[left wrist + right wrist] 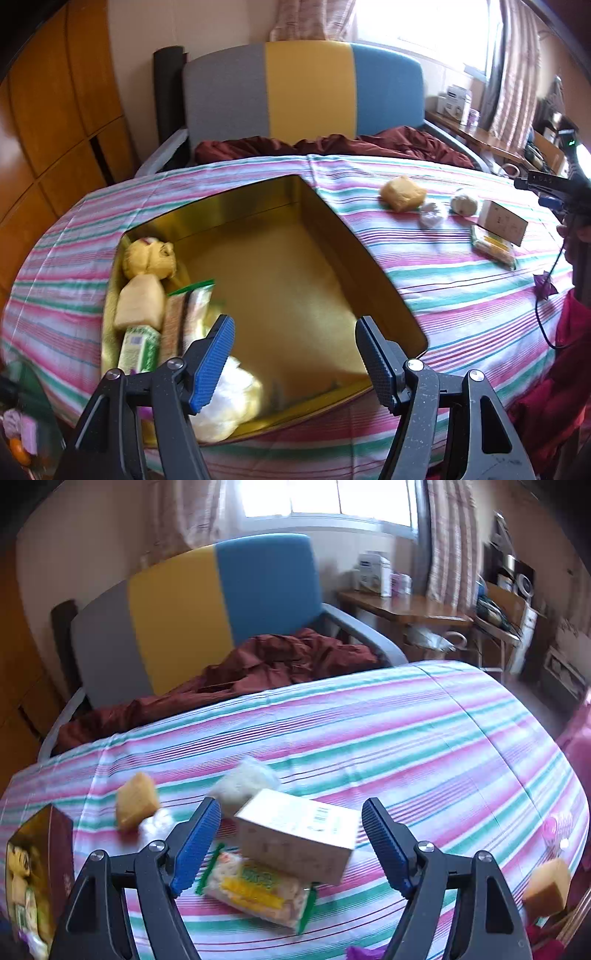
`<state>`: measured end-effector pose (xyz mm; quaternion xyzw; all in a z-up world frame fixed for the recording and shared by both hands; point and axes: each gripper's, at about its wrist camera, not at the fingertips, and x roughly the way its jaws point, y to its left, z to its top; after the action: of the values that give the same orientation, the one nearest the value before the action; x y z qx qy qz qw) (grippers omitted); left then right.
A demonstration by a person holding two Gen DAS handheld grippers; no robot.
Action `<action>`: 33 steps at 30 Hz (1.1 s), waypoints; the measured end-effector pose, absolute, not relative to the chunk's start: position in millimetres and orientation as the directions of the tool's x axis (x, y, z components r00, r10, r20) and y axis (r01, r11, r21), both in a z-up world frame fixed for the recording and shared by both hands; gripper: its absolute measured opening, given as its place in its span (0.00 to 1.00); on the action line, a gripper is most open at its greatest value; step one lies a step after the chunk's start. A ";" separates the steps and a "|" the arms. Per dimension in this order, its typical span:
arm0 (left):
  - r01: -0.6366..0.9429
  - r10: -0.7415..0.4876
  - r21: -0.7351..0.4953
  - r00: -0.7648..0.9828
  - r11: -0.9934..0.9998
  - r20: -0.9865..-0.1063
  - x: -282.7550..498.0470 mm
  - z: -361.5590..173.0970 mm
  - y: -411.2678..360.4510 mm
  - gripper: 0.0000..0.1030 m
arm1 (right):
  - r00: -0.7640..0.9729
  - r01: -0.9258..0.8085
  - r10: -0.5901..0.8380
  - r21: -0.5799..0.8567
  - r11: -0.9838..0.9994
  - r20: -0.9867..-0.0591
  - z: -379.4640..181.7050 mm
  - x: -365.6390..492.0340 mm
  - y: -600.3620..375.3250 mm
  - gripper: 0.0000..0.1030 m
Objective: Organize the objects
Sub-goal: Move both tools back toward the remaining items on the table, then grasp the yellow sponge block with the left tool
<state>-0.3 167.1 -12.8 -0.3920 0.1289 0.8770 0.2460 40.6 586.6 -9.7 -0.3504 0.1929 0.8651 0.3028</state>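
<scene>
On the striped worktop [461,295], the open gold metal tin [280,266] is sitting at about nine o'clock, already holding several yellow and green wrapped snacks [147,291] along one wall. The left tongs [295,362] are hovering over it, jaws apart and empty. At three o'clock the right tongs [291,843] are standing apart around a pale cardboard box [295,834], not yet gripping. Loose packets [255,890] and buns [135,803] are waiting, so I'd judge things roughly halfway.

A striped-cloth table [424,295] bears a gold tin [295,280], wrapped snacks [255,890], perhaps buns [402,194].
</scene>
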 end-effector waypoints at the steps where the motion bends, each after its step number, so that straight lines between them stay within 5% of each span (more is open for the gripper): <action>1: -0.541 0.333 0.040 -0.572 -0.840 -0.750 -0.3 -12.2 172.5 0.67 | -0.561 -0.695 0.396 0.154 -0.703 -0.727 -13.8 47.9 598.6 0.78; 7: -0.601 0.375 0.021 -0.526 -0.799 -0.764 -6.4 -11.8 214.9 0.67 | -0.584 -0.746 0.308 0.348 -0.567 -0.751 -26.9 71.4 632.3 0.78; 18: -0.636 0.398 -0.051 -0.417 -0.770 -0.817 -56.1 -14.4 302.8 0.67 | -0.623 -0.714 0.213 0.437 -0.547 -0.753 -34.3 78.1 632.6 0.78; 33: -0.812 0.271 0.305 -0.480 -0.498 -0.835 -114.4 -58.5 438.0 0.77 | -0.652 -0.639 0.106 0.470 -0.609 -0.751 -37.7 65.0 624.4 0.78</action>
<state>-114.4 438.0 -58.5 -0.3741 0.3614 0.7805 0.3467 65.0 624.4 -37.7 -0.3508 0.3803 0.8255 0.2255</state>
